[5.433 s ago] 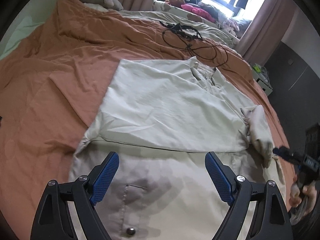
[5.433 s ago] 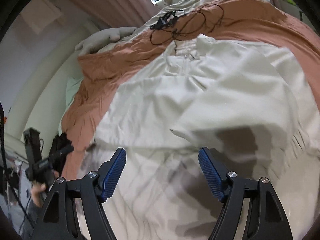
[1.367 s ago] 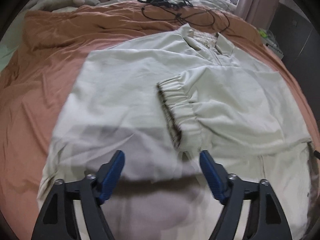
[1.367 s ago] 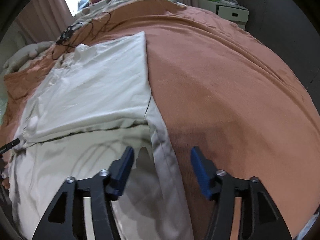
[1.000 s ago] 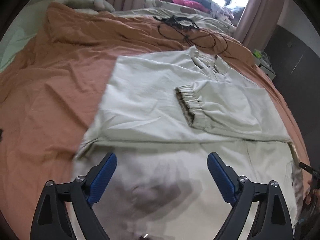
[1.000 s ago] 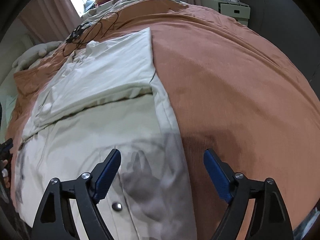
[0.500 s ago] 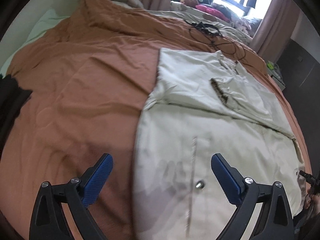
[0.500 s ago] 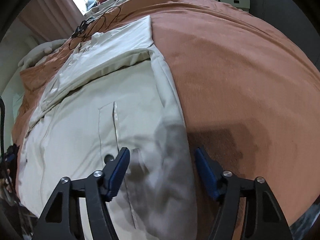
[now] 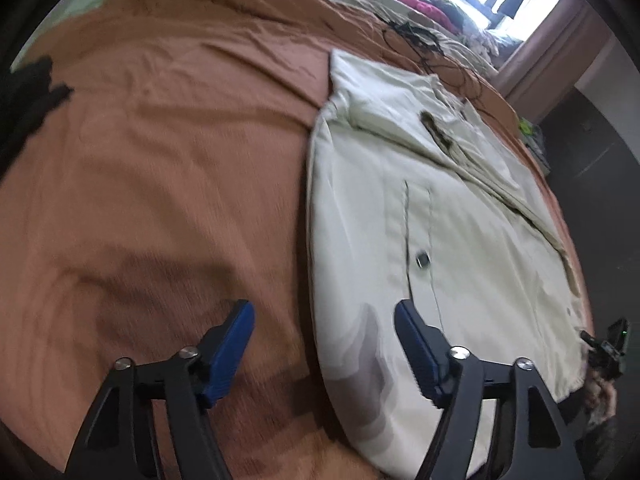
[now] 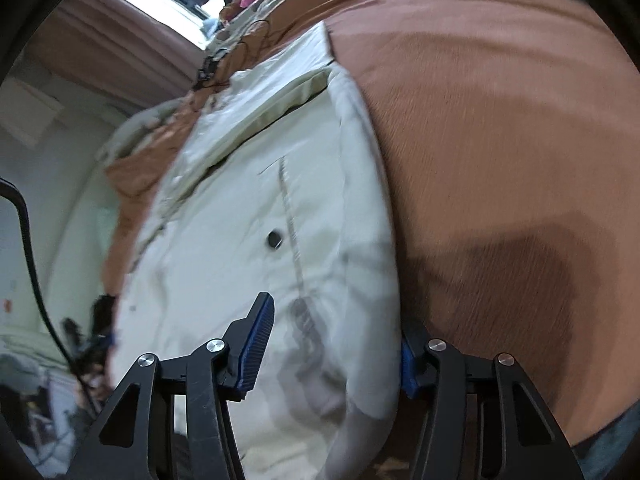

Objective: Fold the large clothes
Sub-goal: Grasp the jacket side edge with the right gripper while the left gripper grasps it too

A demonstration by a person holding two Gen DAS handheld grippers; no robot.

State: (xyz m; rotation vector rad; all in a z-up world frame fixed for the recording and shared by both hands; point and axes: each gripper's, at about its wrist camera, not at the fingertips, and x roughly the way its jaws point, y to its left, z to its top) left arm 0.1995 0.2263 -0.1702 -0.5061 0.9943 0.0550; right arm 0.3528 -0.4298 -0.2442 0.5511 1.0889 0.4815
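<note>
Now both claws are closing over the near corners of the jacket (image 9: 460, 208) on the bed (image 9: 160, 160).
Left claw (image 9: 324, 340) is narrowing astride the jacket's left edge, pads not yet pressing cloth; right claw (image 10: 336, 344) is narrowing with the right hem bunched between its fingers, the far pad half hidden by fabric, so a grip cannot be told. Jacket is lying flat on the orange cover, sleeves folded across its chest. Compared with a second ago, both claws are sitting lower and nearer the hem, and the cloth is filling more of each view. No containers are showing.
</note>
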